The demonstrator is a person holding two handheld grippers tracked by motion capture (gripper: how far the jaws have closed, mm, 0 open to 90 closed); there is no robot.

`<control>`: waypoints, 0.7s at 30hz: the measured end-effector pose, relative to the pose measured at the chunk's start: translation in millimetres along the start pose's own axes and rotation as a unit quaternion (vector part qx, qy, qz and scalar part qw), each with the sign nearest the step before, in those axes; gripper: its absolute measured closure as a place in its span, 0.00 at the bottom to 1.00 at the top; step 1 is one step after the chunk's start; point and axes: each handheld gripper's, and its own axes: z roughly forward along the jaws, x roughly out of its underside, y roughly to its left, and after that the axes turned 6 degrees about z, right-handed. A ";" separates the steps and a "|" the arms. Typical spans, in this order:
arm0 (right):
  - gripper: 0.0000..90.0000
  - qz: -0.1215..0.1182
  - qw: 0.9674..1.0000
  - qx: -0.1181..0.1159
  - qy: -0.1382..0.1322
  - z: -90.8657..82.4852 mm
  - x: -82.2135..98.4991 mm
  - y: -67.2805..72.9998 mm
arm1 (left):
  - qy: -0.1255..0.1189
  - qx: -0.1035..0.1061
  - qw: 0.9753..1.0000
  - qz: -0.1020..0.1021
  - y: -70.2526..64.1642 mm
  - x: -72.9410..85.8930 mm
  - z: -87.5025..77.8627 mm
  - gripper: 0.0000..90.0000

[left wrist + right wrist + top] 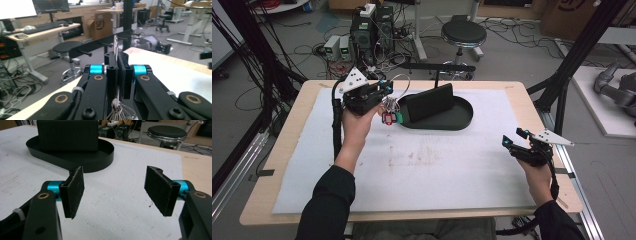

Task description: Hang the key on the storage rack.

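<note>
My left gripper (383, 89) hovers above the table's far left, just left of the black oval tray (459, 123). It is shut on a thin metal key ring (115, 45). A bunch of keys with red and green tags (390, 116) dangles below it. In the tray stands a black upright rack (430, 102), whose small pegs (86, 53) point towards me in the left gripper view. Near the table's right edge my right gripper (512, 139) is held open with nothing between its pads (75, 191). It faces the tray (100, 157) and the rack (67, 135).
A white mat (422, 165) covers most of the wooden table (287, 150). Beyond the far edge are a black stool (463, 34), electronics boxes (367, 30) and loose cables on the floor. Black frame posts (582, 45) stand at the right.
</note>
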 end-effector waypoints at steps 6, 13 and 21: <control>0.37 -0.002 1.000 -0.001 -0.001 0.2 0.0 -0.2 | 0.004 -0.018 1.000 -0.007 8.7 6.8 7.8 0.96; 0.37 0.001 1.000 -0.002 0.000 0.2 0.1 -0.1 | 0.008 -0.026 1.000 -0.005 19.6 6.3 19.5 0.96; 0.37 0.000 1.000 -0.003 -0.001 0.2 0.1 -0.9 | 0.008 -0.021 1.000 0.001 23.4 8.0 37.9 0.96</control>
